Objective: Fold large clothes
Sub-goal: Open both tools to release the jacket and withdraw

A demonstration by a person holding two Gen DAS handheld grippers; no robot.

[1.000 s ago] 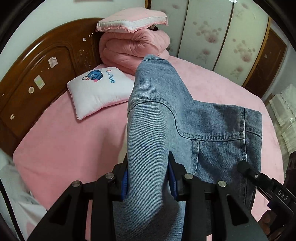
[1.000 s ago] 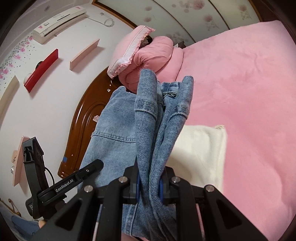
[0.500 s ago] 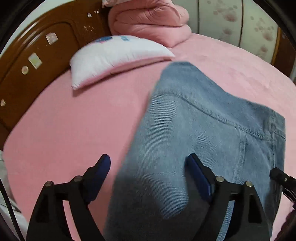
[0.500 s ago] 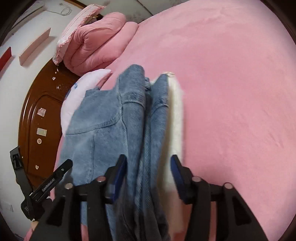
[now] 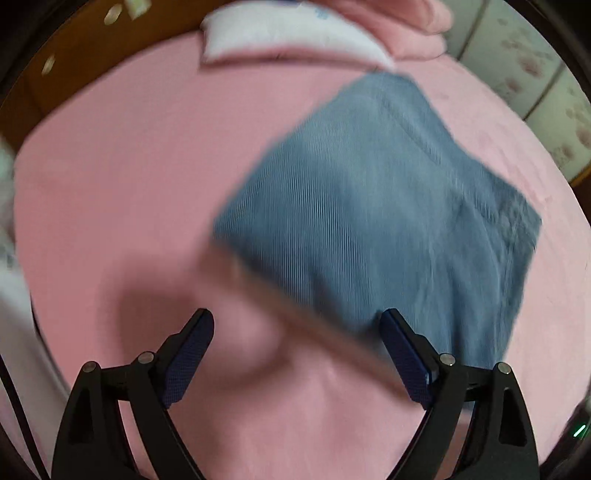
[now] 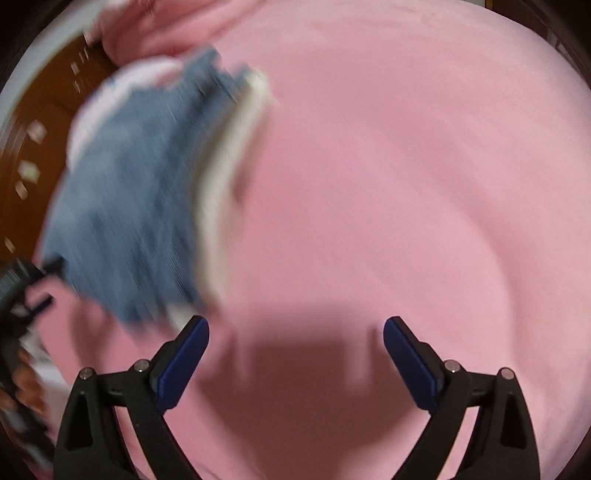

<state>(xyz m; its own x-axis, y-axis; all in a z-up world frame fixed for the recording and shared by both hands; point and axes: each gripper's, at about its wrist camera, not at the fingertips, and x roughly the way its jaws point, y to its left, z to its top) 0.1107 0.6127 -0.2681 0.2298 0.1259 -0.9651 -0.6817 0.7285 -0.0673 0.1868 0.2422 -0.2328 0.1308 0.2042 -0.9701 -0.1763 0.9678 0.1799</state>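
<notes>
**A:** What is changing since a second ago?

**B:** Both tools were pinching the denim garment (image 5: 376, 206) then, holding it up off the bed (image 5: 122, 155). Now the left gripper (image 5: 295, 354) and the right gripper (image 6: 295, 360) are both standing wide apart with nothing between the pads, and the garment is lying flat on the pink cover as a folded block.

**A:** Where exactly is it sitting?

**B:** It is resting toward the headboard (image 6: 33, 155) end of the bed, its far corner reaching almost to the white pillow (image 5: 291, 33), with a cream garment (image 6: 229, 162) showing along its right edge. Whether that cream layer is under it or just beside it, I cannot tell; both views are blurring with motion.

**A:** Which way is it pointing?

**B:** In the left wrist view its long axis is running diagonally, from the near edge of the bed by the left gripper's right finger up toward the pillow and the headboard. A seam is running along that same line.

**A:** So which step are we in?

**B:** I am judging that the fold is being released and the grippers are pulling clear. The next move is probably calling for a check that the edges are lying square, then either a smoothing pass or a reach for another piece.
</notes>
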